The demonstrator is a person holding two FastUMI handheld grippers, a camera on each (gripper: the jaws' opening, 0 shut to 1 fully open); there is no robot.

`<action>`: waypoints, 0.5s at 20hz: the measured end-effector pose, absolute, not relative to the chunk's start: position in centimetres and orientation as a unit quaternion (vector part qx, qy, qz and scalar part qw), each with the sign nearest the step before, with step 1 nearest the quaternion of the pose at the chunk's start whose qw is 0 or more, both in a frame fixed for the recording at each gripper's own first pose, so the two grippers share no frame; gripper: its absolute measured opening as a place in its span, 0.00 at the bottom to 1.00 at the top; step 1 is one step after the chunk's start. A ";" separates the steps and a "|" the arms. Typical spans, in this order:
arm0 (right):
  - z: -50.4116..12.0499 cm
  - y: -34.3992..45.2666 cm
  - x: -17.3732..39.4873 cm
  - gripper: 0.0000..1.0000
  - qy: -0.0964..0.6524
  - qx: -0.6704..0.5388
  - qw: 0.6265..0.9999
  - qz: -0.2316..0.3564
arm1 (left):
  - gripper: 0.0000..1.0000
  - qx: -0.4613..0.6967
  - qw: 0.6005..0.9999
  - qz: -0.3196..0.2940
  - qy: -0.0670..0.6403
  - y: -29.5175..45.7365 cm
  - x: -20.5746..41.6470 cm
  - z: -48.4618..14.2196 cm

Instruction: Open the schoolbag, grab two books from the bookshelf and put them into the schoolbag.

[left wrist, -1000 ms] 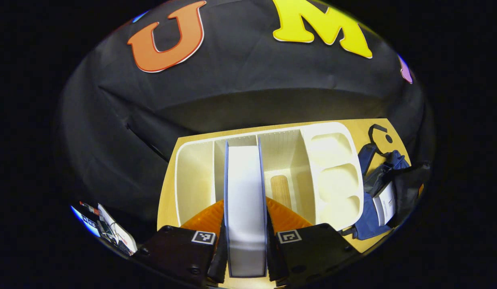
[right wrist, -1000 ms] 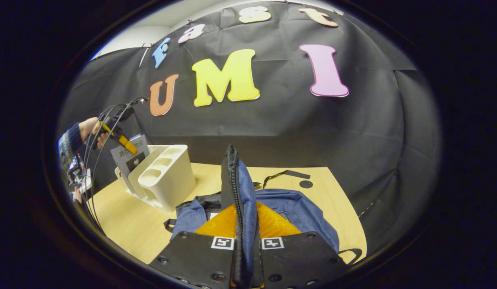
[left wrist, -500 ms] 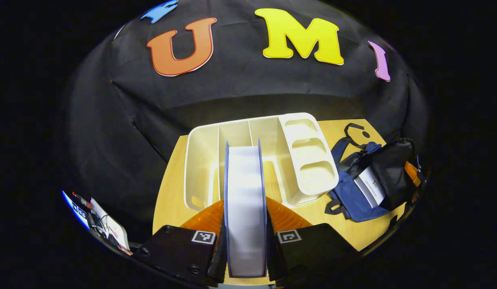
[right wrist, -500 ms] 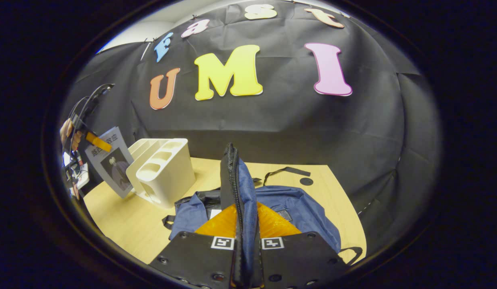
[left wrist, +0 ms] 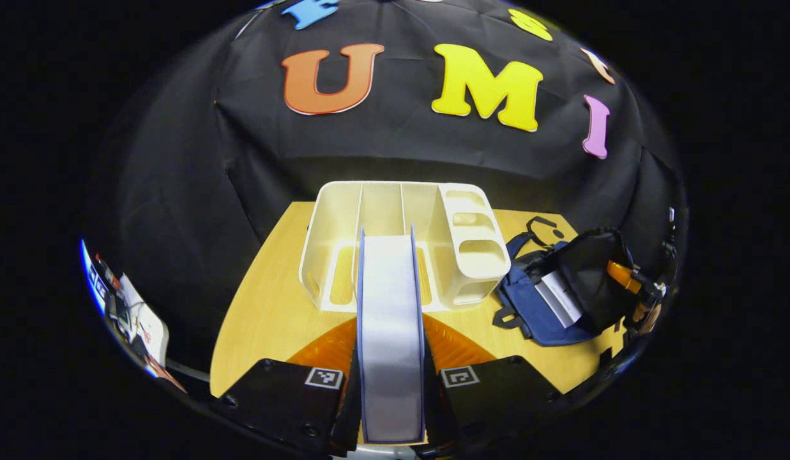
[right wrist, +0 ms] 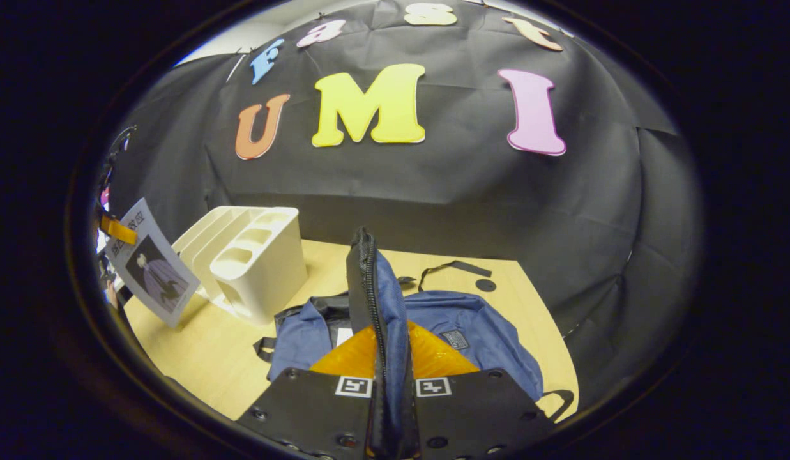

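In the left gripper view, the left gripper [left wrist: 391, 383] was clenched on a book [left wrist: 391, 332], edge-on at bottom centre, held clear of the white bookshelf [left wrist: 375, 211] behind it on the table [left wrist: 267, 313]. In the right gripper view, the right gripper [right wrist: 391, 383] pinched the zippered flap [right wrist: 369, 281] of the blue schoolbag [right wrist: 471, 332], held upright at centre; the bookshelf stood farther off at left.

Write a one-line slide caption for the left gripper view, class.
Left gripper grips a book above the table, white bookshelf behind it, open blue schoolbag alongside.
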State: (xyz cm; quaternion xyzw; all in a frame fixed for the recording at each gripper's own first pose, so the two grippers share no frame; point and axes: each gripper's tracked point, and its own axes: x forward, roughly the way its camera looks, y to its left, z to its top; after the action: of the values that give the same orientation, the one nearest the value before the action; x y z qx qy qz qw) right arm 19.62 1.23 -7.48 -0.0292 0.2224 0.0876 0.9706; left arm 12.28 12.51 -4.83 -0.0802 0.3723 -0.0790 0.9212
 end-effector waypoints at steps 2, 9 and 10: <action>-7.5 1.3 19.7 0.10 0.224 -0.032 0.970 0.085 | 0.45 -0.130 0.918 -0.090 0.364 11.3 10.7 -4.8; -7.6 1.5 19.5 0.10 0.233 -0.043 0.969 0.072 | 0.41 -0.321 0.862 -0.206 0.334 1.9 7.6 -3.9; -7.6 1.4 19.4 0.10 0.234 -0.047 0.969 0.071 | 0.41 -0.330 0.856 -0.215 0.336 1.0 7.6 -4.1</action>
State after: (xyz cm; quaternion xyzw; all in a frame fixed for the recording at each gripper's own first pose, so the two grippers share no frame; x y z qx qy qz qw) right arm 19.39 1.40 -7.58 -0.0466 0.2337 0.0706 0.9686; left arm 7.62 1.04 -4.12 -0.3295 0.3358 -0.2155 0.8557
